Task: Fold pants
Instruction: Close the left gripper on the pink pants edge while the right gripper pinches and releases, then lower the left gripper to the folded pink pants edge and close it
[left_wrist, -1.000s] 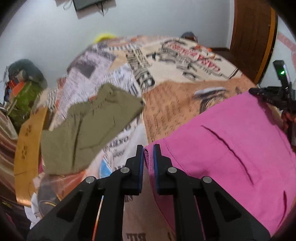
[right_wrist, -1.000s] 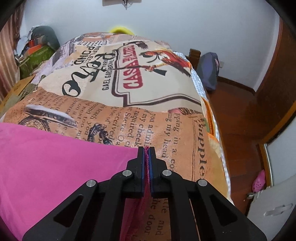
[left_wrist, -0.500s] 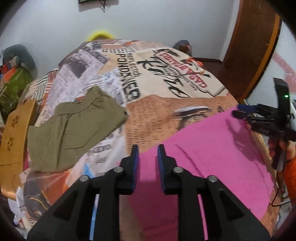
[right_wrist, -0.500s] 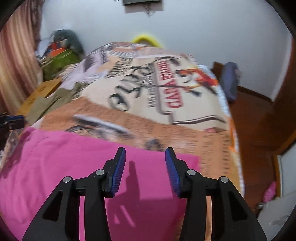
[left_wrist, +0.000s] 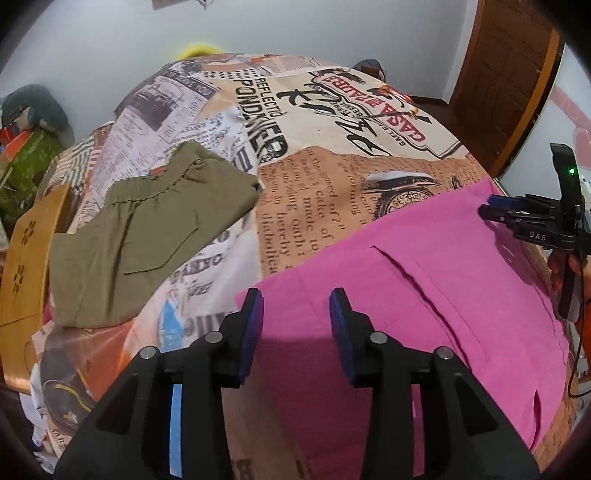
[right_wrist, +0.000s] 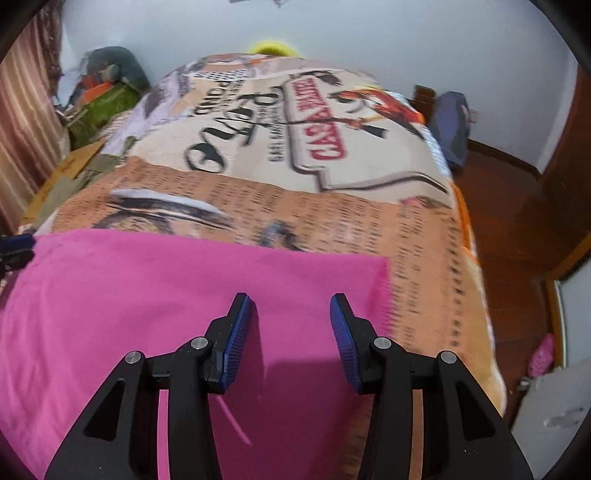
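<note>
Pink pants (left_wrist: 424, 295) lie flat on the bed's printed cover, also in the right wrist view (right_wrist: 166, 295). My left gripper (left_wrist: 295, 314) is open and empty, just above the pants' near left corner. My right gripper (right_wrist: 291, 321) is open and empty above the pants' right end; it also shows in the left wrist view (left_wrist: 491, 208) at the pants' far right edge. Olive green pants (left_wrist: 144, 236), folded, lie on the bed to the left.
The bed cover (left_wrist: 325, 140) with newspaper print reaches the white wall. A yellow wooden board (left_wrist: 26, 258) stands at the bed's left side. Clutter (right_wrist: 107, 92) sits at the far left. A wooden floor (right_wrist: 517, 221) and a blue bag (right_wrist: 450, 125) lie right of the bed.
Both grippers let go of the pink pants' corners, opened wide and lifted off. The pants now lie flat on the bed.
</note>
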